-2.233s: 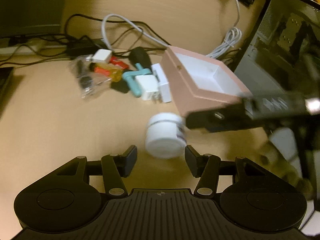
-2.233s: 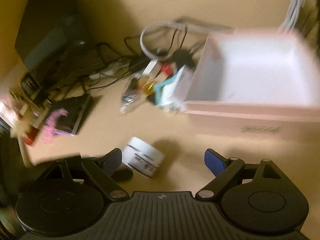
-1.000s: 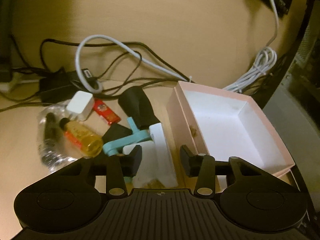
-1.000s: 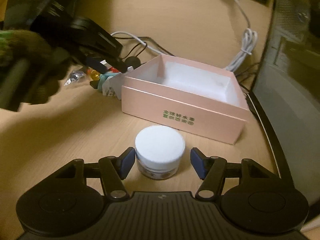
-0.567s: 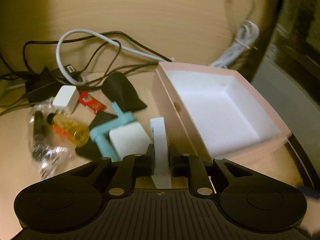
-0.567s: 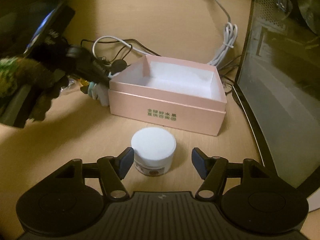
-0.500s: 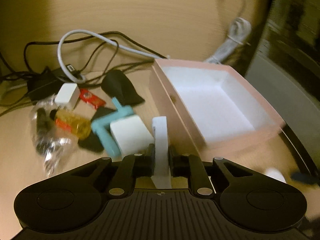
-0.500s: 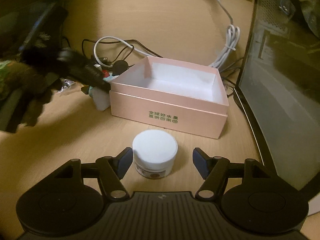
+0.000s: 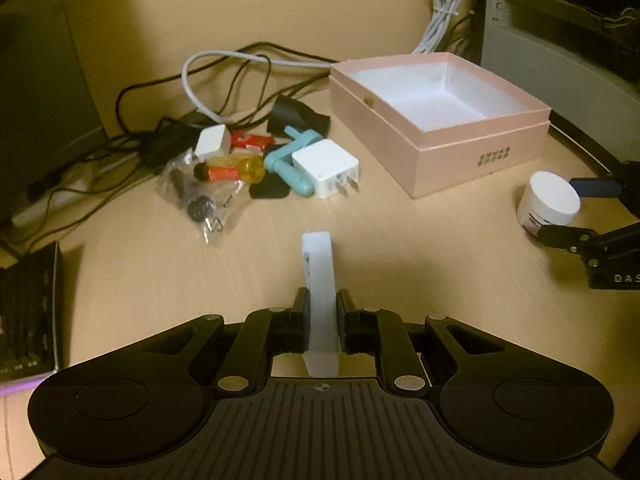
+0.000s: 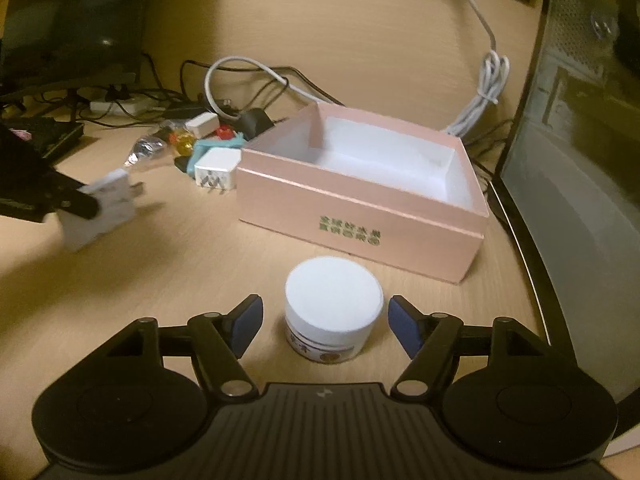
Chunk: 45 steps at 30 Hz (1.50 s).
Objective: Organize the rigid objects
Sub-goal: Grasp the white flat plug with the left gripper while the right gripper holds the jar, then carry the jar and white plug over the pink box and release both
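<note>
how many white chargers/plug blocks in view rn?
3. A flat one is clamped in the left gripper above the desk. A pronged cube lies left of the pink box. A smaller cube sits by the cables. More may hide in the pile.

Left gripper clamped, right gripper spread

The left gripper [image 9: 322,316] points steeply down at the desk, its jaws pressed tight on a flat white adapter [image 9: 320,280] held on edge. The right gripper [image 10: 322,320] tilts down less steeply; its jaws have just been opening, blue pads clear of the white jar [image 10: 332,308] between them.
</note>
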Available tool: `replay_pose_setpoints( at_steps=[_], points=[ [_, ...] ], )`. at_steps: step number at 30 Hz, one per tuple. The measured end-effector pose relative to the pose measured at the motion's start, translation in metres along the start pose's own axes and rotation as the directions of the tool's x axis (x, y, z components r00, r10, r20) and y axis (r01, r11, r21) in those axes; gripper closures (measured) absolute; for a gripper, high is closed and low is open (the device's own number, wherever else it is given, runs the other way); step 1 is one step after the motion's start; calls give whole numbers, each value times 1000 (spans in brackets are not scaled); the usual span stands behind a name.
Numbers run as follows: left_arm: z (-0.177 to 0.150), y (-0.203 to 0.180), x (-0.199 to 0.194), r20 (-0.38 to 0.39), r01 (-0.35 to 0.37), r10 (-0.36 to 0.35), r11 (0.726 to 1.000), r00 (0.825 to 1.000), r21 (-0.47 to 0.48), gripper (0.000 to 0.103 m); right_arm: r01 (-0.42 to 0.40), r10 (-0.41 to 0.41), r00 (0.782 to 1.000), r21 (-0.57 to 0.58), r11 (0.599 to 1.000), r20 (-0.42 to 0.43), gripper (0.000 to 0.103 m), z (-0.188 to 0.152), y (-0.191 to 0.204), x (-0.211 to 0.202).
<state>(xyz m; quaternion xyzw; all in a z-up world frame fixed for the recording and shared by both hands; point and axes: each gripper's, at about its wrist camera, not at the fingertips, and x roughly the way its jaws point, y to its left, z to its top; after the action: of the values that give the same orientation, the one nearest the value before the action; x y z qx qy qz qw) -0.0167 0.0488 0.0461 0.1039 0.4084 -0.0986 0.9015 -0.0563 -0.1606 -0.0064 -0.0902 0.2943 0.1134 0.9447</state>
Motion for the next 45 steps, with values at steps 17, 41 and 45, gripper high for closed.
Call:
replay_pose_setpoints(
  at_steps=[17,41,45],
  points=[
    [-5,-50,20,-28,100,-98,994,995,48,74,34,-28,999,130,991,-46,21,-28,-24,-2],
    [18,-32,25,-8,186,-197,936,980,-300,67,-36,49,995,139,990,-88,0,-27,-29,9],
    [17,-36,37,3,142,-149,937,989,-320,78,-55,65,996,147,988,-63,19,-18,-30,6]
  ],
)
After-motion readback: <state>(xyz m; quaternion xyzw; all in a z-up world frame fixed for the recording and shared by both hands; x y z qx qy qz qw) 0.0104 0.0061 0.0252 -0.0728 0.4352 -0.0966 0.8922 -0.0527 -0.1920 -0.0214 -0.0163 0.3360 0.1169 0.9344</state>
